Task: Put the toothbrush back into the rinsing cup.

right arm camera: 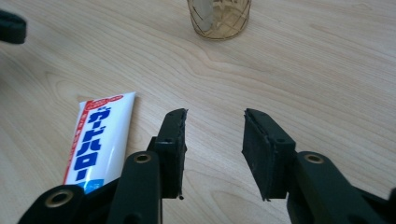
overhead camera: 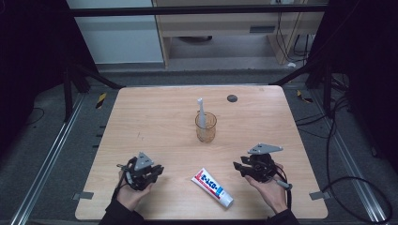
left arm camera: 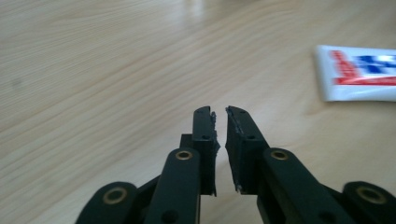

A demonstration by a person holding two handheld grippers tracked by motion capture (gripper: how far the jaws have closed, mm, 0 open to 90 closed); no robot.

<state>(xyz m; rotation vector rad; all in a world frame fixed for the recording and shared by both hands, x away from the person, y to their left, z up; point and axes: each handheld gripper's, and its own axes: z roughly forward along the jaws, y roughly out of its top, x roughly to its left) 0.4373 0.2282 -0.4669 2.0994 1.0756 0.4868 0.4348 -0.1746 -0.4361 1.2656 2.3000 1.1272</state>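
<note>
Toothpaste tube (overhead camera: 212, 187) lies flat between both grippers' fingers (right arm camera: 172, 140), untouched.

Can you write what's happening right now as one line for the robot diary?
left gripper: open, empty | right gripper: open, empty | toothpaste tube: flat on table between grippers | toothbrush: standing in cup

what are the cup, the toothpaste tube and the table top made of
Cup: clear amber-tinted plastic or glass; the toothbrush shows through its wall. Toothpaste tube: glossy white printed plastic, probably soft, with a flat crimped end. Table top: pale wood or wood-look laminate, matte, with visible grain lines.
</note>
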